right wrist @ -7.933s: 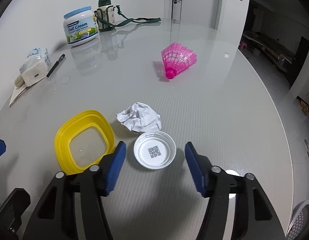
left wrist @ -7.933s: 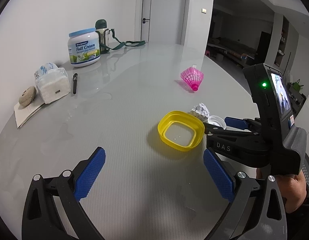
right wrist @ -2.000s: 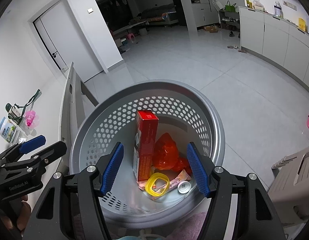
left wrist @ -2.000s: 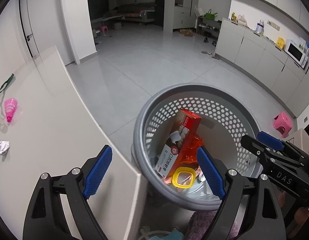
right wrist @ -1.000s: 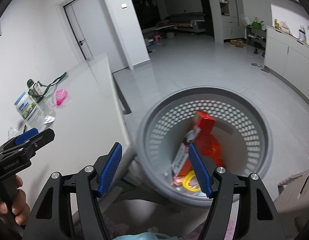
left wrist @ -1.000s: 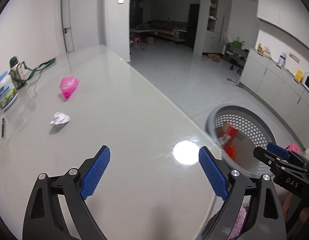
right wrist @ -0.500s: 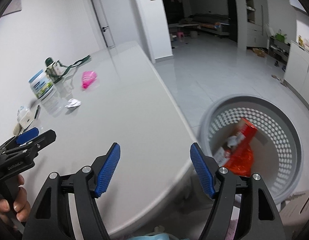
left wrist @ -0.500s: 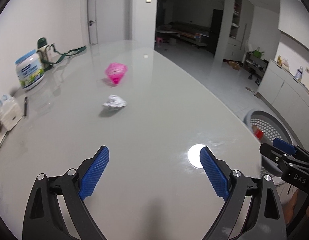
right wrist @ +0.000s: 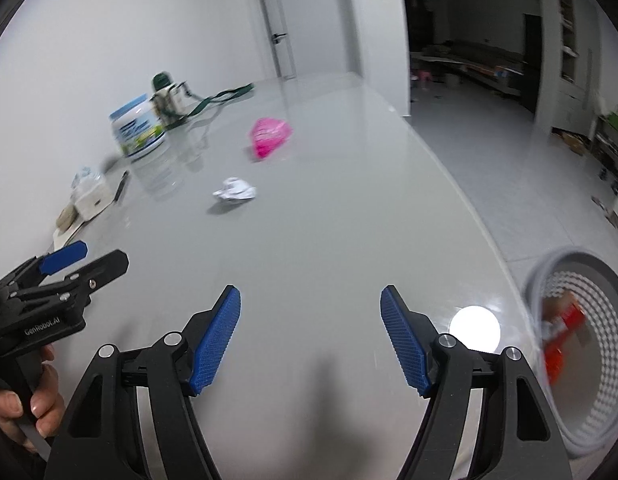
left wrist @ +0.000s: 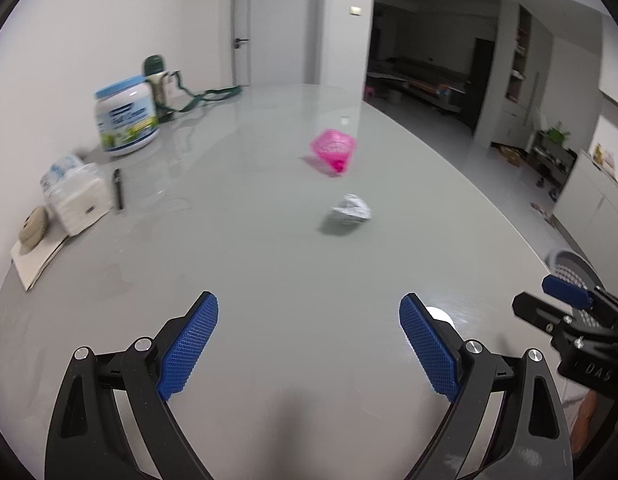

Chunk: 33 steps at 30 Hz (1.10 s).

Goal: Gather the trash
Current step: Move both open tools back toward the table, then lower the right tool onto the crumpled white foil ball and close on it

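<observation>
Both grippers hang over the near end of the grey table [left wrist: 269, 264], pointing down at an angle toward its top. Left gripper [left wrist: 309, 344]: jaws spread wide, blue pads apart, nothing btwn them, only bare tabletop. Right gripper [right wrist: 311, 336]: jaws have just been opening a bit more, now wide, nothing btwn them either. Each tool shows in the other's view; the left one sits at the left edge of the right wrist view w/ a hand [right wrist: 25, 408] around its grip. Trash left on the table: a crumpled white paper ball [left wrist: 351, 210] around mid-table, well apart from both grippers, and a pink mesh cup-like thing [left wrist: 333, 152] lying on its side farther back, near the paper but not touching. Grey perforated bin [right wrist: 581, 352] stands on the floor off the table's right edge, close to the right gripper; red and orange items inside it, blurred, can't tell more. A bright round light reflection [right wrist: 474, 328] sits on the tabletop just right of the right gripper. Along the wall side, left: white tub w/ blue lid [left wrist: 127, 120], green-capped bottle [left wrist: 157, 80] w/ a green strap [left wrist: 213, 94] trailing off it, a black pen [left wrist: 117, 188], a tissue pack [left wrist: 75, 196], a flat booklet [left wrist: 37, 258] w/ a round tan thing [left wrist: 33, 230] on it.
</observation>
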Available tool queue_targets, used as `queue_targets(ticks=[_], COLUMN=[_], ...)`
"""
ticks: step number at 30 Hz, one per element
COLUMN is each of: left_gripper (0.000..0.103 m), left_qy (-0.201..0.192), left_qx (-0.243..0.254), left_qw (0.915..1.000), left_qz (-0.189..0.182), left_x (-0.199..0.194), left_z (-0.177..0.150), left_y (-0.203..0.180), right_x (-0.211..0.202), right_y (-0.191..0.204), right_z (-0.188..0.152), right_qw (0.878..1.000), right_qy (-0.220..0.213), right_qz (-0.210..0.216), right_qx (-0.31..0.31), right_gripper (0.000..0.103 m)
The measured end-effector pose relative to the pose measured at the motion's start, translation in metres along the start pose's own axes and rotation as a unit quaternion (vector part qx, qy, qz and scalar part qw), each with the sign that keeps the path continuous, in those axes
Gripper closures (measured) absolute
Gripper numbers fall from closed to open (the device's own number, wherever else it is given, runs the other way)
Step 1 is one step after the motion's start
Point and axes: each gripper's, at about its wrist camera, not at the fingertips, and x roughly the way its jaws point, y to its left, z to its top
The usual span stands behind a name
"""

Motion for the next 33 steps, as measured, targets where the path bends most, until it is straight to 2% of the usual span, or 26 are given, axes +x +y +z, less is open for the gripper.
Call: queue_targets(ticks=[7,15,25,33], left_gripper=[0.013,0.013,0.013,0.013], left_qy=[-0.003,0.003,0.017,0.023], left_qx=[-0.029,-0.045,-0.061,-0.066], left_qw=[0.9992,0.9981,0.9975,0.9973], left_qz=[0.026,0.042,0.032,0.023], left_x=[0.010,0.025,0.035,0.037], left_z=[0.004,0.005,0.002,0.000], left_y=[0.036,0.058,0.068,0.067], right_x=[0.034,0.081,0.145,0.166], right_y=[0.035,0.059,0.066,0.073], right_z=[0.019,0.051,0.089,0.097], right_qw=[0.999,0.997,0.994,0.992], right_qy=[0.014,0.034,0.074,0.082], right_qz=[0.014,0.023,0.015,0.005], right_qx=[-0.039,-0.067,-0.080,-0.093], right_gripper=[0.033,0.033,0.034,0.034])
